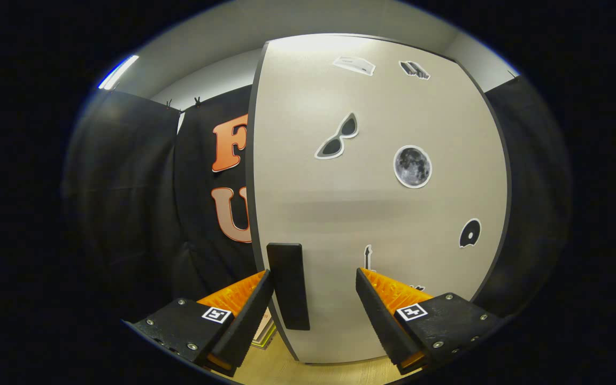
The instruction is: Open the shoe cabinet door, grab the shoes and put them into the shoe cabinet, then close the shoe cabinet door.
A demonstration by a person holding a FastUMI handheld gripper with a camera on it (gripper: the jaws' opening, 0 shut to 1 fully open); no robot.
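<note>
Both fingers of gripper (314,280) spread around handle (288,285).

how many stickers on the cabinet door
6 clearly: two near the top of the cabinet door, sunglasses, moon, disc, one low by the handle. The open gripper may hide more.

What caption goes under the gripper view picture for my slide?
Open tool at the sticker-covered shoe cabinet door, its dark handle between the fingers.
</note>
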